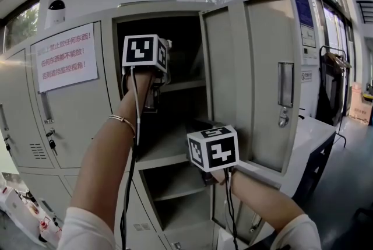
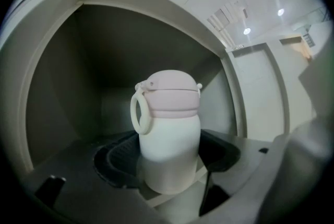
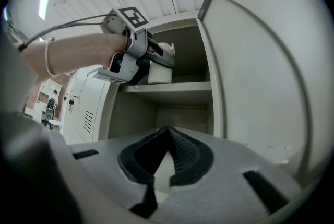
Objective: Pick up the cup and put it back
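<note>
Up in the top bay of the locker (image 1: 265, 74) with the left gripper (image 3: 162, 62), pads closed on either side of the cup (image 2: 169, 150), low on its white body. Standing upright in that grip, long axis vertical, pink lid on top, carry loop off to the left in the left gripper view. Straight ahead of the fingers and deep between them, so nothing to reach for, only a way down. Seen from the right gripper view, base just at the upper shelf (image 3: 167, 87); impossible to say whether resting on it or a hair above. Looks like the put-back end of the job: probably a matter of settling the base flat and easing the pads apart.

Down below, well apart from all that, the right gripper (image 3: 167, 139): pads pressed together, nothing between them, pointed up into the locker from beside the open door (image 1: 233, 68). No contest on which is nearer: left, already on it.

Count: one cup, two grippers, one door swung open.
</note>
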Tool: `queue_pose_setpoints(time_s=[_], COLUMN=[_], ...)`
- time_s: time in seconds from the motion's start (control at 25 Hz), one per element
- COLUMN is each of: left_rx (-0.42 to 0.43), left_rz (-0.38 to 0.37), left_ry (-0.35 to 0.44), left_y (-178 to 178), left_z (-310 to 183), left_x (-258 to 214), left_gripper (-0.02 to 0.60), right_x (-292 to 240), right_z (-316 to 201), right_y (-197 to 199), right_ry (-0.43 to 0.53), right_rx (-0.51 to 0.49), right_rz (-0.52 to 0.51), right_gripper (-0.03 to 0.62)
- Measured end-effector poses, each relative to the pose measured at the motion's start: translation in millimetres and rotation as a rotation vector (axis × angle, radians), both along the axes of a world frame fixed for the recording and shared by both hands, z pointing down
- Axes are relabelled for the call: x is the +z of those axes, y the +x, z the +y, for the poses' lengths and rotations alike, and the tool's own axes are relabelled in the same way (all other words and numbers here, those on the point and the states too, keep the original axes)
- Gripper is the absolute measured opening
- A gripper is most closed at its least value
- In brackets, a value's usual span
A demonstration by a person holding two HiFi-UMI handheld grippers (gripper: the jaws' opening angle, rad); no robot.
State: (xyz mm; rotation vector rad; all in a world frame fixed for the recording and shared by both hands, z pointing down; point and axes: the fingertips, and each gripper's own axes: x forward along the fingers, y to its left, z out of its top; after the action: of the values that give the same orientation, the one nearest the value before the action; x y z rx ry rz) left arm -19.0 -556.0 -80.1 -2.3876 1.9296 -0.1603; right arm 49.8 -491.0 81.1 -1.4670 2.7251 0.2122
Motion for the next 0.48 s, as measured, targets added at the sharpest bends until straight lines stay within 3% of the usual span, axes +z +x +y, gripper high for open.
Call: queue_pose_setpoints(time_s=[0.48], left_rx=[-0.016], left_rz=[-0.018], left_ry=[-0.018], left_y=[0.0], left_z=[-14.2], left_x=[3.3], left_gripper=[0.337], right_x=[4.2], right_z=[-12.3], right_y=[-8.3], right_ry=[-0.001], right_rx=[-0.012], right_rz=[-0.004], right_gripper=[-0.008])
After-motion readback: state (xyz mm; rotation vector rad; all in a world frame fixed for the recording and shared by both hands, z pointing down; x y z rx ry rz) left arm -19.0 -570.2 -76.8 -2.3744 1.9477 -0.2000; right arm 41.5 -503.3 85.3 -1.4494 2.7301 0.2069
